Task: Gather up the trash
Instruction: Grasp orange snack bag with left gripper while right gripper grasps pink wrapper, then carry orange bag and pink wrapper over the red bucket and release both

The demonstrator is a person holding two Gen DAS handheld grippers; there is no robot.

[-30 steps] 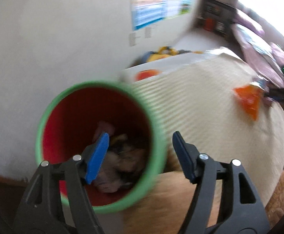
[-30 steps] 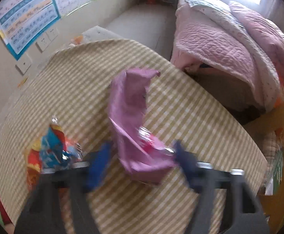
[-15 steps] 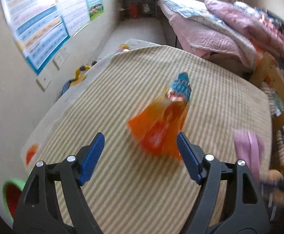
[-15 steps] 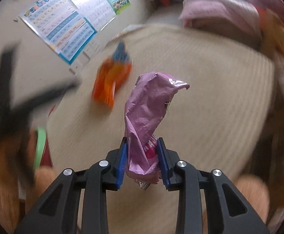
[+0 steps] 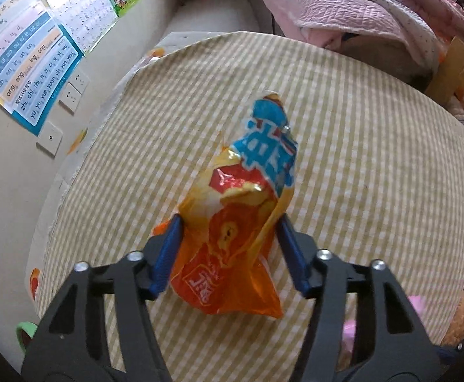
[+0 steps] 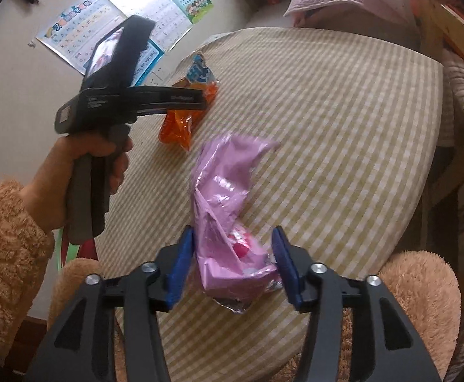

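Note:
An orange and blue snack wrapper (image 5: 241, 210) lies on the round checked table (image 5: 375, 159). My left gripper (image 5: 230, 248) is open with its blue pads on either side of the wrapper's lower half. The wrapper also shows in the right wrist view (image 6: 189, 105), under the left gripper's body. A crumpled pink wrapper (image 6: 228, 222) sits between the open jaws of my right gripper (image 6: 232, 254), near the table's front edge. The pink wrapper looks blurred and not pinched. A green-rimmed red bin (image 5: 25, 329) shows at the lower left, below the table edge.
Wall posters (image 5: 31, 51) and sockets are to the left of the table. A bed with pink quilts (image 5: 359, 9) stands beyond it. A wooden chair frame (image 6: 448, 31) is at the right. A fuzzy brown sleeve (image 6: 6, 254) holds the left gripper.
My left gripper swung from the bin to the table and came down around the orange wrapper. My right gripper, shut on the pink wrapper half a second ago, has opened.

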